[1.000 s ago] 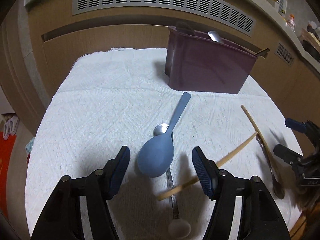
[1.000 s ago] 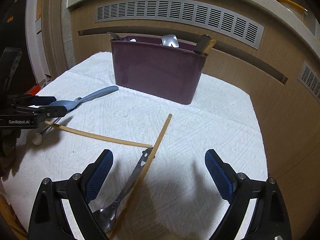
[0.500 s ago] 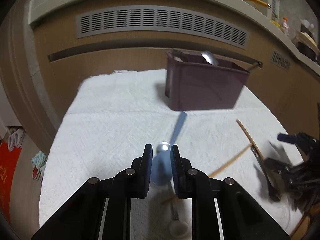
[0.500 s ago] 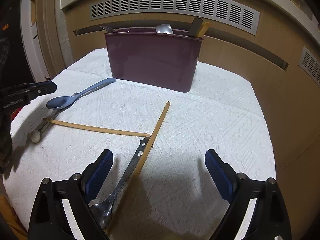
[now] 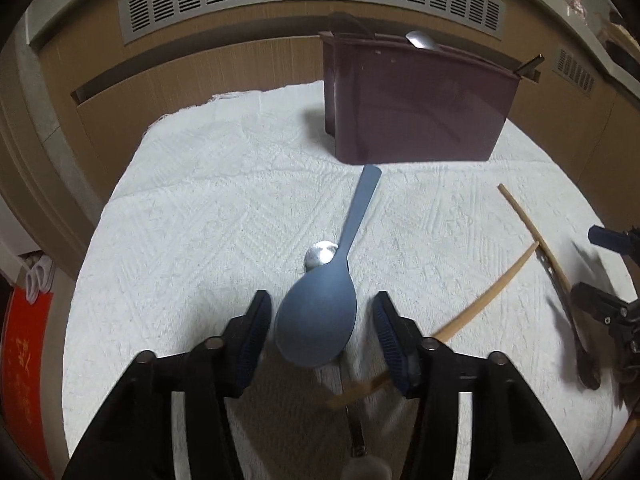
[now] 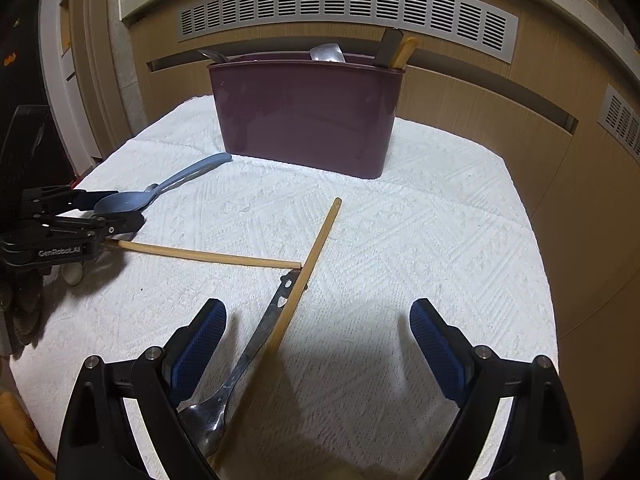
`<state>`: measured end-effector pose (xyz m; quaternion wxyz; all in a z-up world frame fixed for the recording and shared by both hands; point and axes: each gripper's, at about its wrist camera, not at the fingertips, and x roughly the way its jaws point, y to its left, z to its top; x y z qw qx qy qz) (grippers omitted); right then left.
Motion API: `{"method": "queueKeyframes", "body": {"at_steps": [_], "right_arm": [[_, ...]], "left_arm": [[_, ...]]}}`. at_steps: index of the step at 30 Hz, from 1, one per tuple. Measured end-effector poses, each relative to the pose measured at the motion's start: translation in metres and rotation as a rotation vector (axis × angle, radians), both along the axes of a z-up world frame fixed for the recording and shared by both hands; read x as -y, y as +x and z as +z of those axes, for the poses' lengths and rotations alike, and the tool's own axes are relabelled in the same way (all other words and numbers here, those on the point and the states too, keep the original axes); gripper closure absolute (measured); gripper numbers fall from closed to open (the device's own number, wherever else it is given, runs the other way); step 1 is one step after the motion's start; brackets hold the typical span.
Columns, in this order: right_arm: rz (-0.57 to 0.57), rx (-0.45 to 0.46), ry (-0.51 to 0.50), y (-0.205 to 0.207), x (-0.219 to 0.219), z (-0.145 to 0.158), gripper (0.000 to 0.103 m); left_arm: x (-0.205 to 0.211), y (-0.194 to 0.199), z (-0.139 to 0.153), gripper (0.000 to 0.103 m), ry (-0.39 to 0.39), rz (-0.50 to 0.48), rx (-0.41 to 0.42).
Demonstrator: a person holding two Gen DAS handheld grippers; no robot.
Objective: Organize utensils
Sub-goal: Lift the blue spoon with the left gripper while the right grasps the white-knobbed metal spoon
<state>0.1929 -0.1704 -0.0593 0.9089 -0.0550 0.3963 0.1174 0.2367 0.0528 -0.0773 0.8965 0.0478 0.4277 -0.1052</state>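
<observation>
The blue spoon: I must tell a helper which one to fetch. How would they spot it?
Start at the maroon holder on the white cloth. In front of it the blue spoon lies flat, handle towards the holder. It is the only blue, matte utensil; its neighbours are shiny metal or pale wood.

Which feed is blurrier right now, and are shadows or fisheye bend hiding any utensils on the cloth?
Left wrist: motion blur smears the chopstick near the opening left gripper; blue spoon between its jaws stays fairly clear, untouched. Right wrist: sharp; right gripper casts dark shadows over the metal spoon, still readable. Both: fisheye bends the vent and cloth edges; corners go black.
</observation>
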Motion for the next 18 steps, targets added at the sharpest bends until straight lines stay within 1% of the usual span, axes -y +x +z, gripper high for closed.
{"method": "queueKeyframes", "body": {"at_steps": [1,2,3,5,8,10,12,14,17,18], "right_arm": [[0.000,0.000,0.003,0.000,0.000,0.000,0.012],[-0.001,-0.001,0.002,0.000,0.000,0.000,0.012],[-0.001,-0.002,0.001,0.000,-0.001,0.000,0.012],[0.000,-0.004,-0.009,0.000,-0.003,0.002,0.012],[0.046,-0.016,0.009,-0.001,-0.009,0.007,0.011],[0.095,-0.012,-0.004,-0.002,-0.020,0.013,0.011],[0.162,-0.004,-0.044,-0.002,-0.036,0.017,0.011],[0.251,0.003,-0.076,-0.003,-0.058,0.021,0.011],[0.359,-0.004,-0.081,0.000,-0.086,0.024,0.012],[0.397,-0.007,-0.088,0.003,-0.100,0.024,0.014]], "left_arm": [[-0.001,0.000,0.000,0.066,-0.004,0.003,0.011],[-0.003,0.000,0.001,0.068,-0.016,0.008,0.017],[-0.005,-0.002,0.003,0.068,-0.026,0.015,0.032],[-0.010,-0.008,0.012,0.068,-0.054,0.031,0.094],[-0.020,-0.023,0.038,0.068,-0.093,0.048,0.173],[-0.028,-0.035,0.056,0.068,-0.096,0.059,0.230],[-0.037,-0.048,0.075,0.068,-0.100,0.071,0.288],[-0.045,-0.056,0.088,0.068,-0.100,0.083,0.326],[-0.058,-0.063,0.101,0.068,-0.114,0.112,0.369],[-0.063,-0.064,0.103,0.068,-0.123,0.121,0.374]]}}
